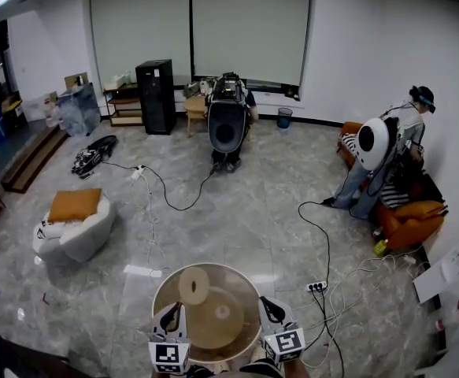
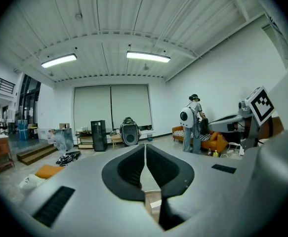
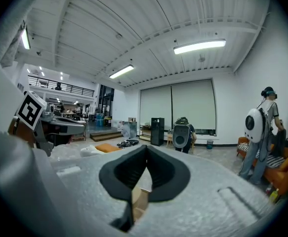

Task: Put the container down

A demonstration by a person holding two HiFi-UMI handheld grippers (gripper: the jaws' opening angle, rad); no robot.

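A round, shallow container with a pale rim and tan inside hangs over the grey floor at the bottom of the head view; two round pale pieces lie in it. My left gripper is shut on its left rim and my right gripper is shut on its right rim. In the left gripper view the dark jaws meet, with a tan strip of the container pinched low between them. The right gripper view shows the same: jaws together on a tan piece.
A white pouf with an orange cushion sits to the left. Cables and a power strip trail over the floor on the right. A person with a white backpack stands by an orange sofa. Another person sits at the far wall.
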